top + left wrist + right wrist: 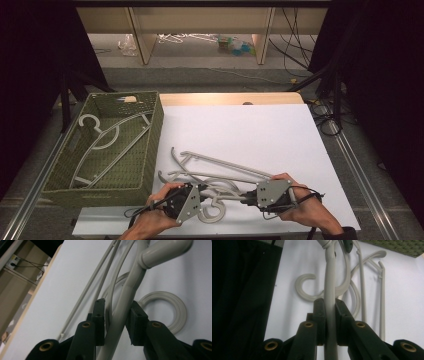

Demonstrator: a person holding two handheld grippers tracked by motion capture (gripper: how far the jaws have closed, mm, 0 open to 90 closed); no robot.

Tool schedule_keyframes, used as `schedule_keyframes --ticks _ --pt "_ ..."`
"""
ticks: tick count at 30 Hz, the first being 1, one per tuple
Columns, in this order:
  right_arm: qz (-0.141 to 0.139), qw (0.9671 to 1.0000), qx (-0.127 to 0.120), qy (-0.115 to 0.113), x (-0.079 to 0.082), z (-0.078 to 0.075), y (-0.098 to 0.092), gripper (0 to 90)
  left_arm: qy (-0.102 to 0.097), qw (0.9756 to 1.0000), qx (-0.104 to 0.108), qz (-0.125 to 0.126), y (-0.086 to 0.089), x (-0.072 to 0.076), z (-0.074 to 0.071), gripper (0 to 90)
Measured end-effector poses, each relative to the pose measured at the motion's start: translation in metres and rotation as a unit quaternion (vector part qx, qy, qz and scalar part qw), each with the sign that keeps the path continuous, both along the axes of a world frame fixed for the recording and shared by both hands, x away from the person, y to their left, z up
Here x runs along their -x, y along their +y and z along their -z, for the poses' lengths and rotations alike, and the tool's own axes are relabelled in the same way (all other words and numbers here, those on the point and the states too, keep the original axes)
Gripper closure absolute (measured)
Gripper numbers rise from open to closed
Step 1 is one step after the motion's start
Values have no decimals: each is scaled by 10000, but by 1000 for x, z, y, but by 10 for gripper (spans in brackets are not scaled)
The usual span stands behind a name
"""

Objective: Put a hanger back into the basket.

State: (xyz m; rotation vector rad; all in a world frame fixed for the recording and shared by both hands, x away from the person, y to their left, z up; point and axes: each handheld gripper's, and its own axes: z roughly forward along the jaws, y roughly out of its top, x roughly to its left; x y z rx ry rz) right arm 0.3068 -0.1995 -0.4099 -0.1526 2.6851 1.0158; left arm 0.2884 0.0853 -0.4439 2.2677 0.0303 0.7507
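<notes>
A pale grey plastic hanger (220,191) lies at the front of the white table, tangled with other grey hangers (220,165). My left gripper (204,191) comes at it from the left. In the left gripper view the jaws (117,320) are shut on its thick curved arm (130,287), with the round hook (175,307) lying beyond. My right gripper (245,196) faces it from the right, shut on a straight arm of the hanger (330,277) between its pads (329,312). Both hands rest near the table's front edge.
A green woven basket (150,145) stands along the table's left side and holds a few grey hangers (107,140). The white tabletop (250,130) stretches behind the pile. Cables and black stands crowd the right; shelving stands beyond the far edge.
</notes>
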Motion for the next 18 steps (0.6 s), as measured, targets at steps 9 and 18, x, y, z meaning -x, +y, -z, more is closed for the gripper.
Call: schedule_keyframes --ticks 9,18 --pt "336 9994 -110 -61 -4 -2 -4 782 442 9990 23 16 -2 6 -22 759" --pt "714 9966 -414 79 -6 -3 -4 659 1178 9924 288 -191 -1 5 -27 777"
